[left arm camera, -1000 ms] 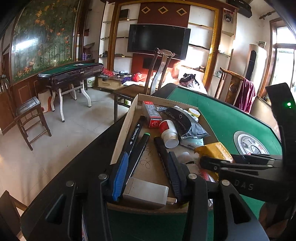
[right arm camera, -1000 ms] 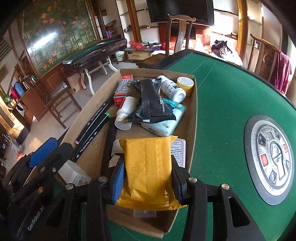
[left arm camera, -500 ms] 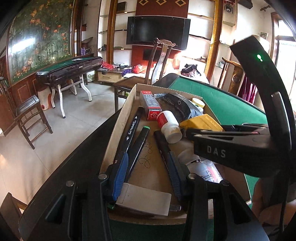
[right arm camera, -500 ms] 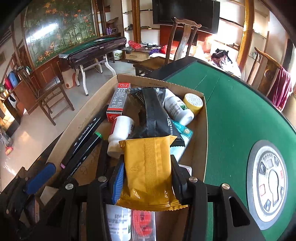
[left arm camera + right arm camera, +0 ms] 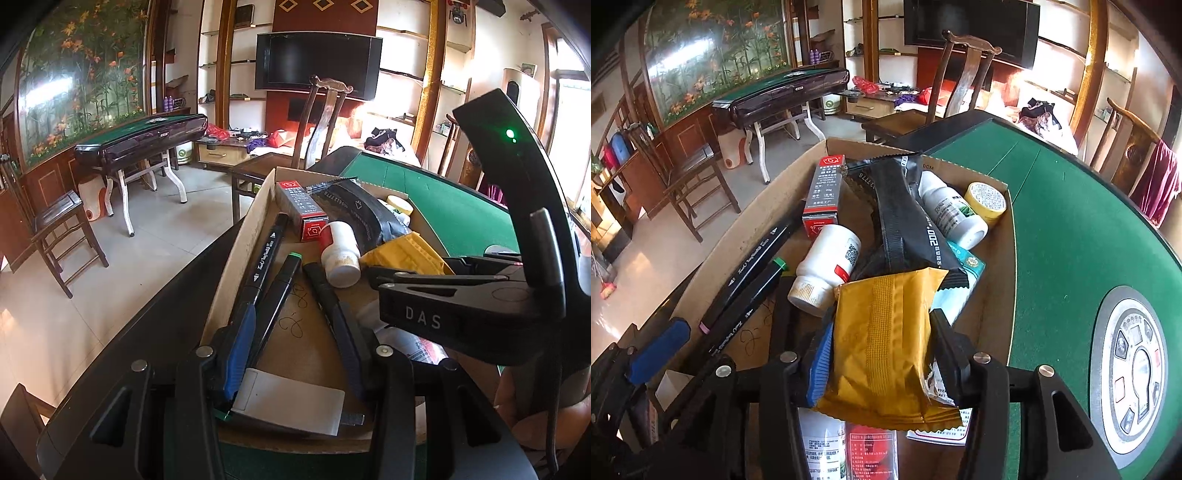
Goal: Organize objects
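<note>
Nearest, in left view: left claw point(image 5: 295, 314) pinching a flat white box point(image 5: 288, 402) at the near end of the cardboard tray point(image 5: 240, 258).

In right view: right claw point(image 5: 882, 321) parted, jaws just opened wider, yellow packet point(image 5: 882, 343) between them. Sliver of gap at the packet's right edge; left pad just beside it.

Packet location: in the tray, on top of the pile. Long axis along the claw's fingers, pointing away from the camera; far end over a black pouch point(image 5: 908, 221).

Further in: three black markers point(image 5: 269, 254) lengthwise along the tray's left wall, white bottle point(image 5: 823, 266), red-and-grey carton point(image 5: 825, 192).

Surface: green felt desk point(image 5: 1071, 221) with dark rim, tray at its left edge.

Room beyond: tiled floor point(image 5: 92, 295), second green-topped table point(image 5: 144, 136), wooden chair point(image 5: 325, 122), wall television point(image 5: 321, 62).

Right view only: round control panel point(image 5: 1134, 373) set in the felt, teal pack point(image 5: 964, 273), labelled bottle point(image 5: 953, 214).

Left view only: right claw's body side-on, green light point(image 5: 510, 133) lit; the white box in full.
</note>
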### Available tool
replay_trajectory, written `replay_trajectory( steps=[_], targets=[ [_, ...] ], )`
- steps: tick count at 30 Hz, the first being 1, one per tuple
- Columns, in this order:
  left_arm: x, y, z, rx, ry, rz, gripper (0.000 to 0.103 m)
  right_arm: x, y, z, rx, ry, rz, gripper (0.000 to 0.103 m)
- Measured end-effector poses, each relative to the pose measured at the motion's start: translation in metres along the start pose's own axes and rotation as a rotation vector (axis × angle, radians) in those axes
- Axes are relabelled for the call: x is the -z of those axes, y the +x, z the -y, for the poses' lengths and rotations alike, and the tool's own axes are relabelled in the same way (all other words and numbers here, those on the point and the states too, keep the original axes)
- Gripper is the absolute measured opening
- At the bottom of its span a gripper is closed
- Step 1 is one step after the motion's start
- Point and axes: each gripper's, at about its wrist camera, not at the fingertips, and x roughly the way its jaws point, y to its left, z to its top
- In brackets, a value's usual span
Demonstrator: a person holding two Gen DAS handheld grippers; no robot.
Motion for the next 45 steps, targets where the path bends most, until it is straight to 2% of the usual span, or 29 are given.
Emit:
replay_trajectory(
  steps=[4, 9, 14, 16, 20, 22, 25, 32, 35, 37, 39, 43, 45],
  targets=[
    [0.000, 0.001, -0.001, -0.005, -0.004, 0.003, 0.045, 0.002, -0.003, 0.001, -0.021, 0.010, 0.004, 0.062],
    [0.001, -0.001, -0.003, -0.011, -0.001, 0.013, 0.051, 0.003, -0.014, -0.002, -0.027, 0.001, 0.048, 0.080],
    [0.002, -0.009, -0.003, -0.018, 0.001, 0.051, 0.069, 0.006, -0.033, -0.003, 0.003, 0.004, 0.114, 0.092],
    [0.001, -0.015, -0.003, -0.017, -0.002, 0.074, 0.081, 0.007, -0.042, -0.001, 0.013, 0.021, 0.144, 0.094],
    [0.001, -0.029, -0.001, -0.024, 0.001, 0.124, 0.090, 0.013, -0.061, 0.006, 0.029, 0.063, 0.196, 0.103],
    [0.001, -0.036, 0.000, -0.033, 0.004, 0.141, 0.099, 0.017, -0.073, 0.012, 0.022, 0.078, 0.230, 0.103],
    [0.001, -0.046, 0.003, -0.051, 0.005, 0.156, 0.103, 0.030, -0.094, 0.023, 0.021, 0.115, 0.295, 0.103],
    [0.008, -0.066, 0.013, -0.146, 0.045, 0.215, 0.103, 0.079, -0.131, 0.041, 0.039, 0.195, 0.420, 0.103],
    [0.011, -0.075, 0.012, -0.141, 0.036, 0.208, 0.103, 0.098, -0.142, 0.048, 0.051, 0.217, 0.482, 0.103],
    [0.012, -0.080, 0.011, -0.122, 0.049, 0.193, 0.103, 0.106, -0.142, 0.051, 0.077, 0.214, 0.489, 0.103],
    [0.016, -0.090, 0.009, -0.141, 0.055, 0.203, 0.103, 0.114, -0.139, 0.054, 0.096, 0.229, 0.480, 0.103],
    [0.028, -0.105, 0.006, -0.114, 0.030, 0.234, 0.103, 0.116, -0.120, 0.047, 0.056, 0.206, 0.373, 0.103],
    [0.032, -0.109, 0.007, -0.113, 0.025, 0.234, 0.103, 0.116, -0.119, 0.043, 0.057, 0.187, 0.386, 0.103]
  ],
)
